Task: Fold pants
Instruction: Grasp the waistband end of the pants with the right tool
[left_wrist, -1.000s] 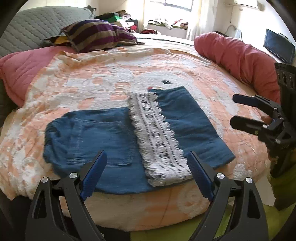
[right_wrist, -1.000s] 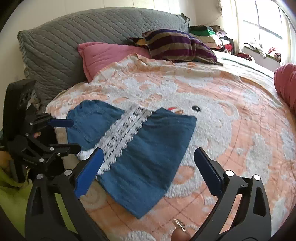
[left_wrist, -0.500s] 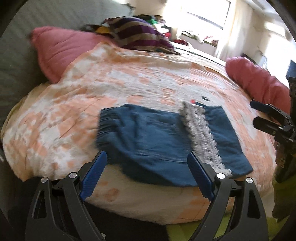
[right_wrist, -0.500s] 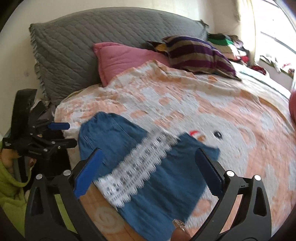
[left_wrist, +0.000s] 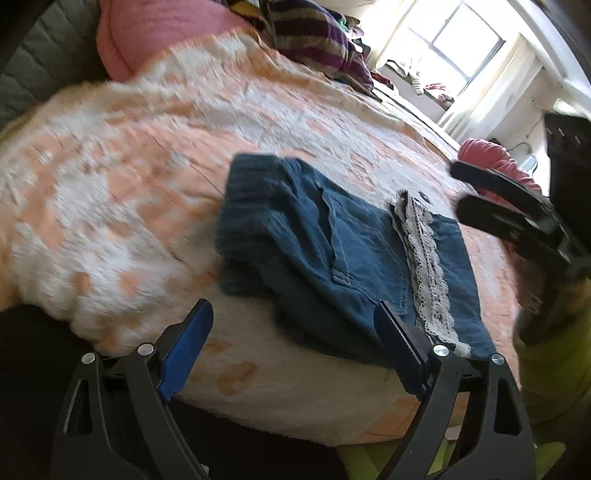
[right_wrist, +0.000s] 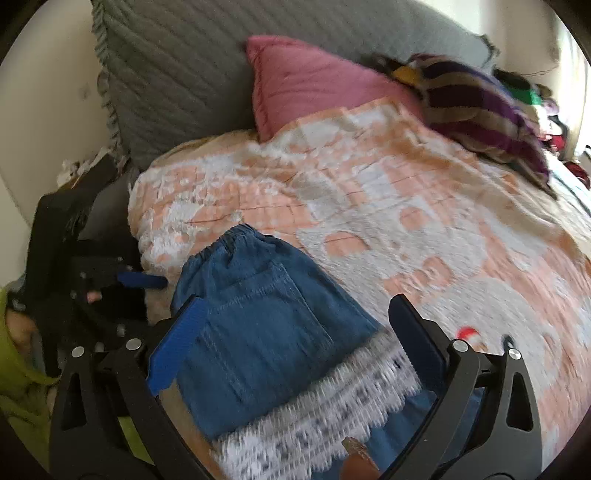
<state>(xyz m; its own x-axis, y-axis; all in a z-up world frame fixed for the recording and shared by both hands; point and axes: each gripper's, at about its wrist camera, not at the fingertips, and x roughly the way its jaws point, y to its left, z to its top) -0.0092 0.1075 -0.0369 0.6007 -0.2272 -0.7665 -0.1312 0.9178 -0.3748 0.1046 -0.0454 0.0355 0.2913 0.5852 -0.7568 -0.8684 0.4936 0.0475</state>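
Lying beside pants (left_wrist: 332, 251): pink pillow (right_wrist: 314, 85), striped cushion (right_wrist: 476, 110), nothing obstructing.

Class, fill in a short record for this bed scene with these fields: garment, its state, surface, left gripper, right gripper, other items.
garment: blue denim pants with white lace trim
state: folded over, flat, elastic waistband towards the pillows
surface: orange and white patterned blanket
left gripper: open, empty, at the bed's near edge
right gripper: open, empty, above the pants
other items: pink pillow, grey quilted cushion, striped pillow
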